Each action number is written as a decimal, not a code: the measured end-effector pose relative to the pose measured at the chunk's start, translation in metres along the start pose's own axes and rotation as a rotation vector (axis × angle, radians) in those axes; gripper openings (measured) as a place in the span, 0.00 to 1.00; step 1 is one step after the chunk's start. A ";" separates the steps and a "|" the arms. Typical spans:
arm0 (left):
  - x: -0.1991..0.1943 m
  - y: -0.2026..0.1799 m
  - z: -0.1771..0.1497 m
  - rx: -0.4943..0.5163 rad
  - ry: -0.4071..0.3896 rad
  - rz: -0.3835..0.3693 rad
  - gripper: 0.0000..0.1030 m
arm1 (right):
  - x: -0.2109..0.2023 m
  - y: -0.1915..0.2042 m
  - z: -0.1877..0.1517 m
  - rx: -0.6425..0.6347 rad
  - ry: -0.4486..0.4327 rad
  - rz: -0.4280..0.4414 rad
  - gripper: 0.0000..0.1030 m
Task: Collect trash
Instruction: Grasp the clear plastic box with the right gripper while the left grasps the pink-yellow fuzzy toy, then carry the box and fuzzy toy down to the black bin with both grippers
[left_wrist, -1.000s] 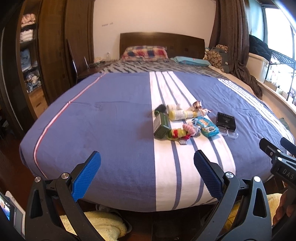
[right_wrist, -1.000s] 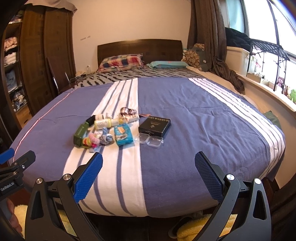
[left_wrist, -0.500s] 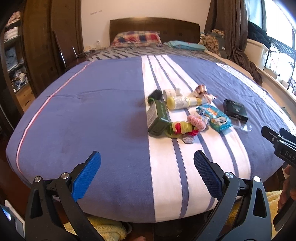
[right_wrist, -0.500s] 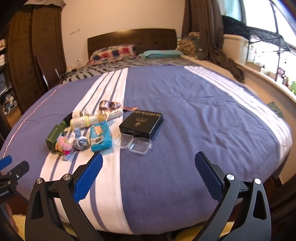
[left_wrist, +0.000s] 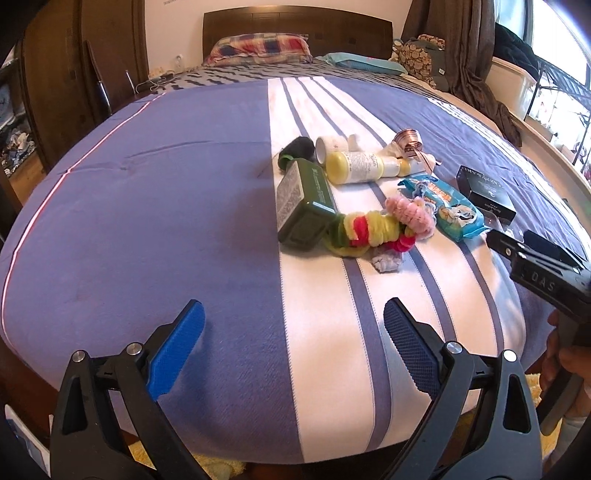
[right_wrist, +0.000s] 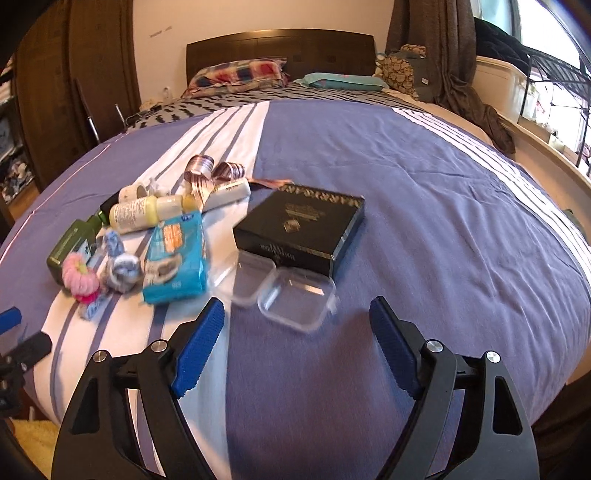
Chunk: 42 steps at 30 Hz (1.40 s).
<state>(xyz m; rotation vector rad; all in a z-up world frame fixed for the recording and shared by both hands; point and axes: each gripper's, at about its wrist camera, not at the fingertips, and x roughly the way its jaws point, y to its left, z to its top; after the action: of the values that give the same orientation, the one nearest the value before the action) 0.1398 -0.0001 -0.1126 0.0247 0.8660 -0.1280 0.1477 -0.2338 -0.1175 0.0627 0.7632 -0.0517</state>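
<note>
Both jaws wide apart above the bed (right_wrist: 424, 206); clear plastic case (right_wrist: 284, 288) nearest

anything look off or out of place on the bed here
Yes: a heap of small clutter lies on the made bed. A dark green bottle and a yellow bottle lie on their sides, a clear plastic case lies open beside a black box, and ribbon trails loose. Nothing looks spilled.

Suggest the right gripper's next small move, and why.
Probably ease the right gripper forward and down onto the clear plastic case: its jaws are open and empty, and the case lies just beyond them on the bed, nearest of the clutter.
</note>
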 end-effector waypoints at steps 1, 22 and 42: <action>0.002 -0.001 0.001 0.000 0.001 -0.005 0.90 | 0.004 0.001 0.004 -0.004 0.000 0.004 0.79; 0.017 -0.035 0.023 0.015 -0.015 -0.177 0.64 | -0.011 -0.013 -0.005 -0.004 -0.008 0.053 0.33; 0.011 -0.044 0.047 0.085 -0.064 -0.152 0.20 | -0.025 -0.007 -0.004 -0.014 -0.027 0.096 0.33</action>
<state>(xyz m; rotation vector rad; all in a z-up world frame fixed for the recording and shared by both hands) 0.1771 -0.0484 -0.0891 0.0339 0.7978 -0.3062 0.1261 -0.2401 -0.1030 0.0857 0.7324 0.0442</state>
